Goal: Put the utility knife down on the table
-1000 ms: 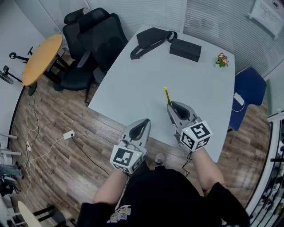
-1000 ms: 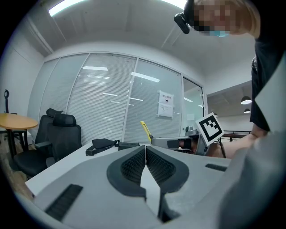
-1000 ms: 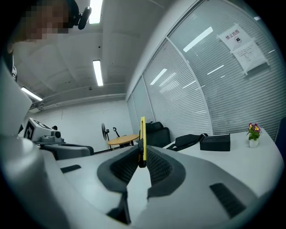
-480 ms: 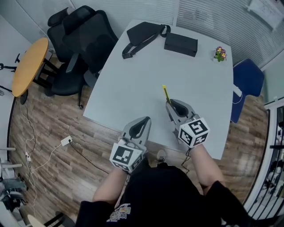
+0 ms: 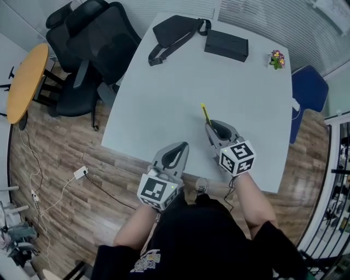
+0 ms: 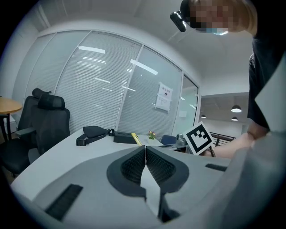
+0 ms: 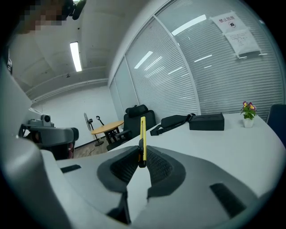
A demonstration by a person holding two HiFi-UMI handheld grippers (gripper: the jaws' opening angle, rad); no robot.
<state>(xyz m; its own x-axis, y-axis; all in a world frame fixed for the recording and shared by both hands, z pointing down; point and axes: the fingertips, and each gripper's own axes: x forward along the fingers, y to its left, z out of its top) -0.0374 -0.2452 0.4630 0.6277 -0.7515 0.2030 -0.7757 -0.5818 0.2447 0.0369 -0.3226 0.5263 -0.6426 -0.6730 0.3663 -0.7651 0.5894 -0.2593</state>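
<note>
Yellow knife (image 5: 205,114) center-right in the head view, clamped between the jaws of the right gripper (image 5: 211,126), sticking out past their tips over the table (image 5: 164,93). The left gripper (image 5: 182,146), lower center at the table's near edge, has jaws closed on nothing.

Floor (image 5: 60,202): wood-look planks, brown, laid throughout.

Table (image 5: 164,104): pale grey top with rounded corners, in the middle of the room.

Seating: two black office chairs (image 5: 106,41) with headrests, set close together at the table's far left corner. One blue chair (image 5: 308,93) stands just beside the table's right edge.

Round wooden table (image 5: 24,82): beyond the black chairs, well apart from the grey table. A standing fan (image 7: 86,120) is near it.

Far wall: glass partition with white blinds (image 5: 273,16), slats closed. A paper notice (image 7: 236,27) is fixed to the glass; print not legible.

Lighting: ceiling strip light (image 7: 75,56), lit.

A white power strip (image 5: 80,173) with trailing cable lies on the floor off the table's near left corner.
</note>
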